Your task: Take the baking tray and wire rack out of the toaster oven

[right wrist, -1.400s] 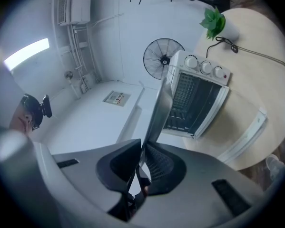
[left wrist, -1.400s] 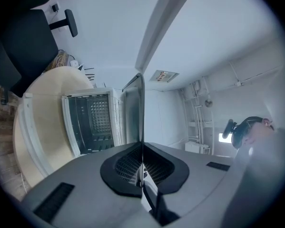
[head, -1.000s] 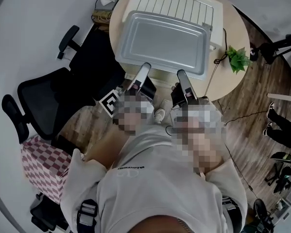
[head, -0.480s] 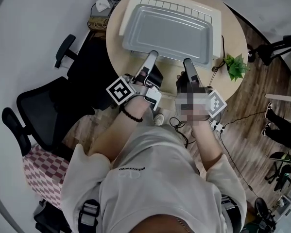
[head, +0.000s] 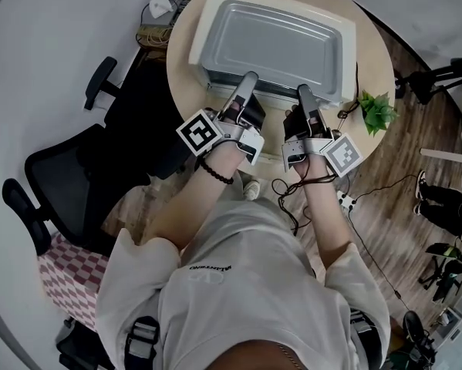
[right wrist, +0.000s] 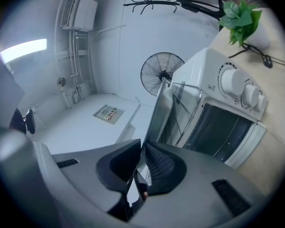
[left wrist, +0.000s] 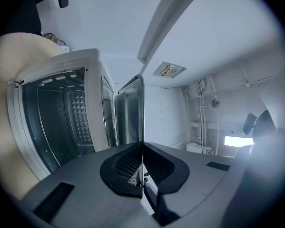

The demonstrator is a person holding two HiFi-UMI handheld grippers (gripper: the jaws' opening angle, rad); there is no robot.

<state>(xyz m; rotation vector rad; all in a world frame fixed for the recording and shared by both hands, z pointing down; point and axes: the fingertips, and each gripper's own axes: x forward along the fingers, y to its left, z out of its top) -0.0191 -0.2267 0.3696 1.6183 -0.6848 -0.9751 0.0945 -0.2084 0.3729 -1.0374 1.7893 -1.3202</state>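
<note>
Baking tray (head: 273, 45) held over white toaster oven (head: 200, 38) on round tabletop (head: 373, 60), left gripper (head: 250, 79) and right gripper (head: 304, 92) fingers (head: 244, 92) pinching its near edge.

Head cam: overhead, steeply down, table (head: 376, 56) upper centre. Both gripper cams: close in, sharing toaster oven (left wrist: 61, 103) front & tray (right wrist: 159, 113) edge.

Silver baking tray (head: 273, 48), white toaster oven (right wrist: 213, 75)
</note>
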